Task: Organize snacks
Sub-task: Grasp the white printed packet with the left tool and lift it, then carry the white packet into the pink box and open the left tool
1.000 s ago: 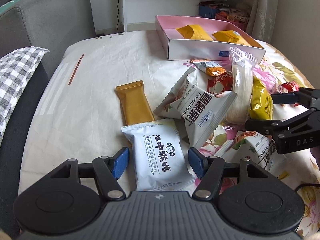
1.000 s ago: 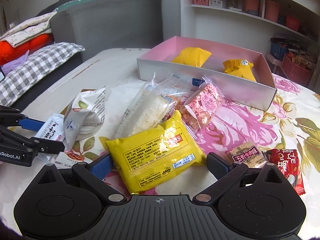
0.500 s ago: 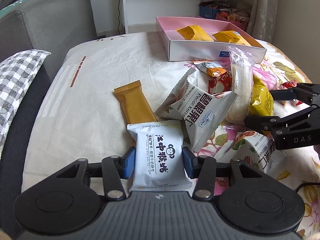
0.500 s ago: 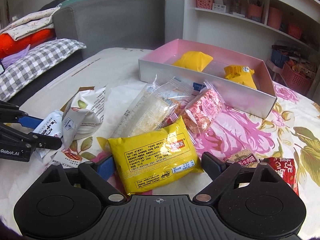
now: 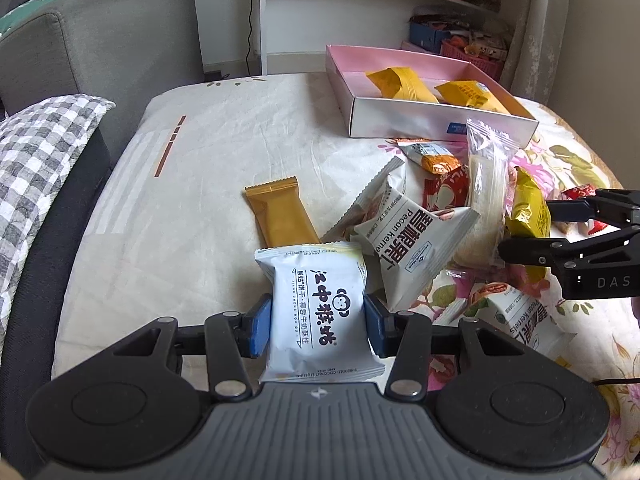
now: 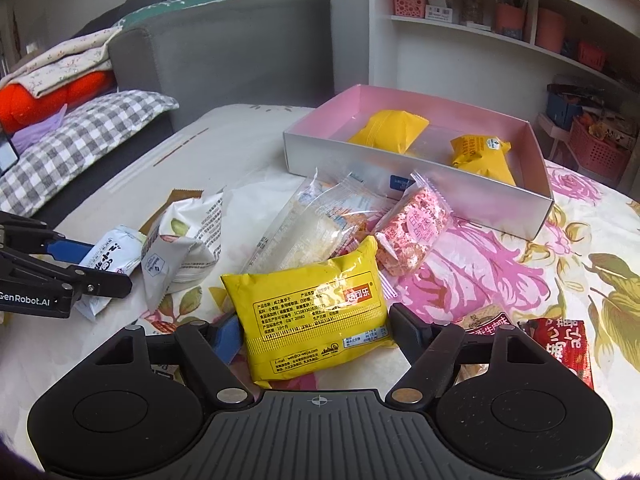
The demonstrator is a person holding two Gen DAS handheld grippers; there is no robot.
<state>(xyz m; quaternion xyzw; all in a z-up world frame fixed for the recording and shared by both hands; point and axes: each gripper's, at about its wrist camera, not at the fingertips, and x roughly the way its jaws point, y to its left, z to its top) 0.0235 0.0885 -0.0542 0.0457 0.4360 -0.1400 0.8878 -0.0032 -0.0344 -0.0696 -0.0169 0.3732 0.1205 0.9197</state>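
My left gripper (image 5: 318, 330) is shut on a white biscuit packet (image 5: 320, 312) with black characters, lifted a little off the bed. My right gripper (image 6: 318, 334) has its fingers closed against both sides of a yellow snack packet (image 6: 316, 312). The pink box (image 5: 516, 114) stands at the back and holds two yellow packets (image 5: 400, 84); it also shows in the right wrist view (image 6: 412, 184). The left gripper shows in the right wrist view (image 6: 72, 264), and the right gripper in the left wrist view (image 5: 560, 228).
Loose snacks lie on the bed: a tan bar (image 5: 280, 212), white pecan packets (image 5: 412, 244), a clear long packet (image 5: 486, 184), a pink packet (image 6: 416, 228), red packets (image 6: 564, 344). A grey sofa (image 5: 100, 40), checked pillow (image 5: 36, 152) and shelves (image 6: 500, 20) surround it.
My left gripper closed on the white biscuit packet and raised it. My right gripper narrowed onto the yellow packet. Both views rose slightly.
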